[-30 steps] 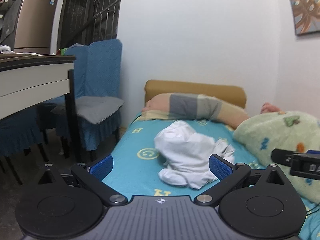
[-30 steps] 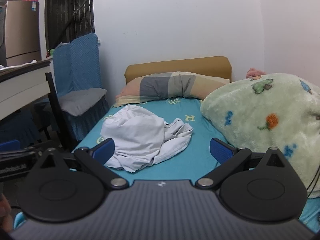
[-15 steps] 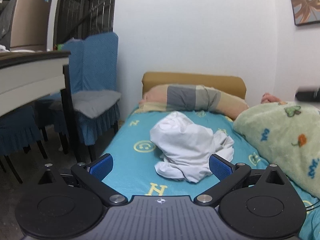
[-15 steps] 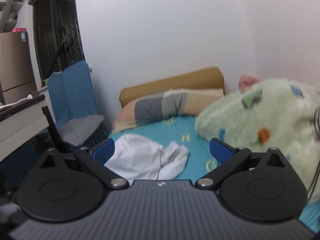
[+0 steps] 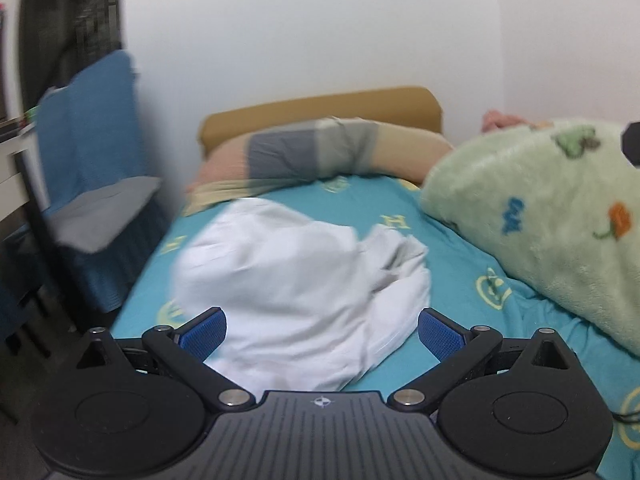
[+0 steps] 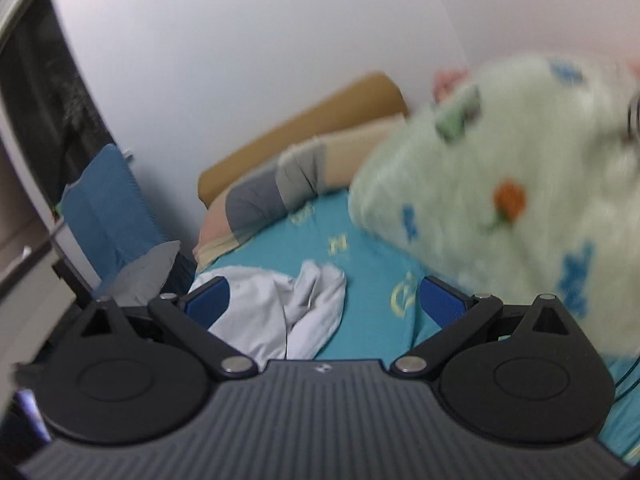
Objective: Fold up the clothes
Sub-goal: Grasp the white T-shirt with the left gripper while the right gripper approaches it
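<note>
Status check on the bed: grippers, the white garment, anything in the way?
Left gripper open, empty. Right gripper open, empty. White garment crumpled on teal sheet, unfolded. Green blanket bunched alongside, apart from it.

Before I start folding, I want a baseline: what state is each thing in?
Shirt: crumpled in a heap on the sheet, unfolded, not gripped.
Left tool: open, empty.
Right tool: open, empty.
Blanket: bunched up along the bed's right side.
Pillow: lying flat by the headboard.
</note>
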